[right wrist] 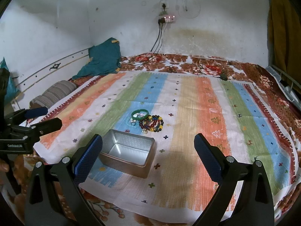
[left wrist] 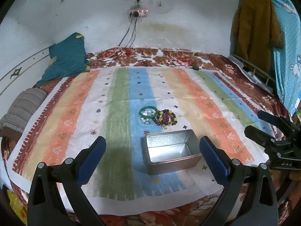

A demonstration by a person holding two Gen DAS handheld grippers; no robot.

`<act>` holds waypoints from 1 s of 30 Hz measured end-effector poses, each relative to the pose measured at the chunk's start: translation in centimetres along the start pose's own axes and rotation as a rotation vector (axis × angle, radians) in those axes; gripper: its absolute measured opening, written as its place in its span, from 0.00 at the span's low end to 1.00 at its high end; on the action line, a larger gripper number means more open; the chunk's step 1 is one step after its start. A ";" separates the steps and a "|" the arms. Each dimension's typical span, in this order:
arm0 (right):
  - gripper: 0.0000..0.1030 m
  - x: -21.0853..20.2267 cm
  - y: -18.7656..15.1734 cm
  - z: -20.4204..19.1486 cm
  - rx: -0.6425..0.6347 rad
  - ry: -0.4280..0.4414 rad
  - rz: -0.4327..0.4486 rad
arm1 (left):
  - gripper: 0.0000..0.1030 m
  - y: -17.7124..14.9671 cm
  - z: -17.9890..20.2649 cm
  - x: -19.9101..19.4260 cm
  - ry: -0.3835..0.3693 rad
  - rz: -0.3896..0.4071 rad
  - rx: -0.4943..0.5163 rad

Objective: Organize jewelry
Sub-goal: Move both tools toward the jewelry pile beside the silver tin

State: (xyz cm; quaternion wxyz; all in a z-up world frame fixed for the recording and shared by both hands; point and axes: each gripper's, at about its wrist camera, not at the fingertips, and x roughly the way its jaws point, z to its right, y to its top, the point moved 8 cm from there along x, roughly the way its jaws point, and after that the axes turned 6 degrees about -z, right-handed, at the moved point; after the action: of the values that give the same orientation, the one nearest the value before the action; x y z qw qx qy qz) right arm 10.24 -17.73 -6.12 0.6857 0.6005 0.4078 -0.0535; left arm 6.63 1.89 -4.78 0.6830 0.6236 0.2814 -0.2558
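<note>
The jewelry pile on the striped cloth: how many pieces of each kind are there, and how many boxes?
Green bangle: 1
Multicolored beaded bracelets, in an overlapping heap, separate strands hard to tell: about 2
Pale small-bead piece, partly under the bangle: 1
Open metal tin, nothing inside: 1
Total: about 5

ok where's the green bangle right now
In both wrist views the green bangle lies mid-cloth on the blue stripe, touching the beaded bracelets on their left, beyond the open metal tin.
</note>
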 end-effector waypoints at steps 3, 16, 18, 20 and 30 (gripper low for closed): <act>0.96 0.0 -0.2 0.0 -0.004 -0.004 0.000 | 0.95 0.2 0.1 -0.1 -0.001 0.005 0.007; 0.96 0.8 0.1 0.6 0.005 0.001 -0.031 | 0.95 -0.1 1.0 0.3 0.020 -0.005 0.058; 0.96 1.2 0.0 0.6 0.011 0.001 -0.040 | 0.95 -0.1 1.1 0.3 0.024 -0.006 0.061; 0.96 1.4 0.0 0.6 0.017 -0.001 -0.045 | 0.95 -0.2 1.1 0.4 0.029 -0.010 0.063; 0.96 1.7 0.0 0.5 0.020 -0.005 -0.055 | 0.95 -0.1 1.1 0.8 0.047 -0.022 0.061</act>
State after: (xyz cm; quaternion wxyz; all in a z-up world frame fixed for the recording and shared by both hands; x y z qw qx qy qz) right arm 11.59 -17.48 -7.25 0.6789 0.5959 0.4219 -0.0777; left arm 7.21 0.75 -5.29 0.6541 0.6468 0.2964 -0.2569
